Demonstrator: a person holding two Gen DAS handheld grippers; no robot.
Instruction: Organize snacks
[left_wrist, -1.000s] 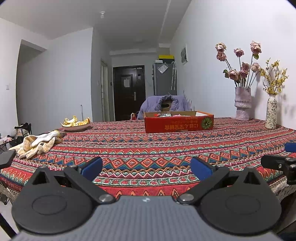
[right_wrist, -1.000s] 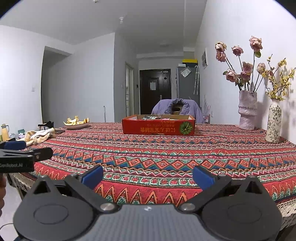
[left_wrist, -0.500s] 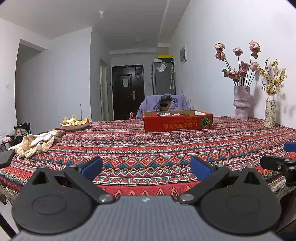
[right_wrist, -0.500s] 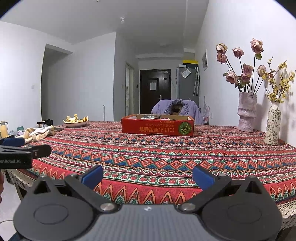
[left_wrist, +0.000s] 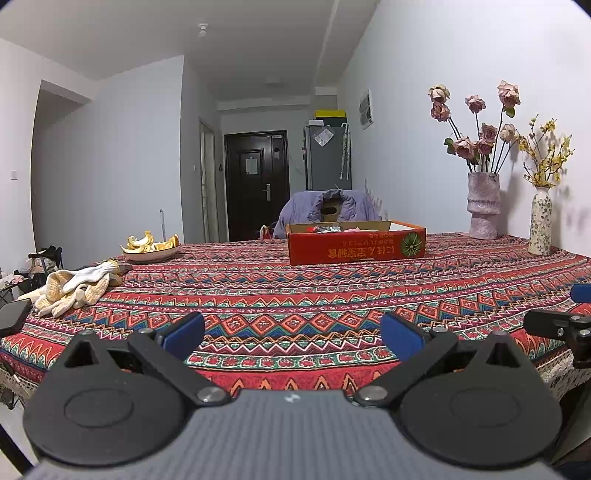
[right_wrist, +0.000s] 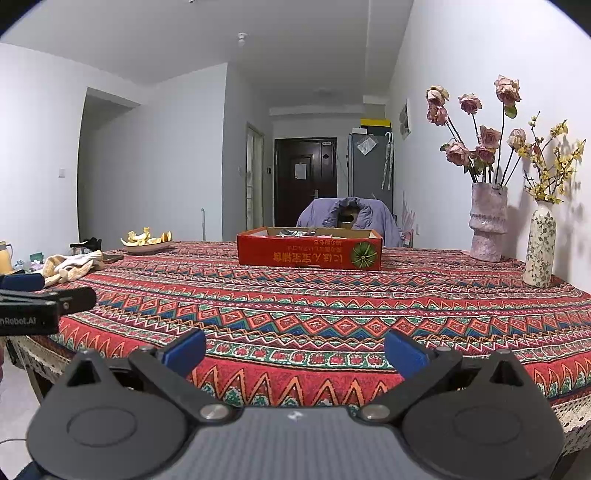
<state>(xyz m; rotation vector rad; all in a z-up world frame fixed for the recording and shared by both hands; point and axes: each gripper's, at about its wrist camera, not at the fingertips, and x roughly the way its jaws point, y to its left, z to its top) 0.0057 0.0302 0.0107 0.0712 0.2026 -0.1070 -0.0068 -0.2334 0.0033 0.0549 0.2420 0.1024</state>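
Both grippers, left gripper (left_wrist: 291, 334) and right gripper (right_wrist: 294, 350), are held apart, empty, lowered slightly at the table (right_wrist: 332, 310) edge; red snack box (right_wrist: 309, 253) is far off.

- Shallow red cardboard box (left_wrist: 356, 245) at the far middle of the patterned-cloth table (left_wrist: 295, 295), wrappers inside.
- Two flower vases (left_wrist: 483, 206) right of the box, by the wall.
- Peel plate (left_wrist: 149, 250) far left; knit gloves (left_wrist: 74, 288) in front of it.
- Draped chair (left_wrist: 330, 208) behind the box.

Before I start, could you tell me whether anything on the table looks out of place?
The crumpled cream knitted gloves lie in a heap near the patterned tablecloth's left edge, and the red cardboard box has its printing upside down from here.
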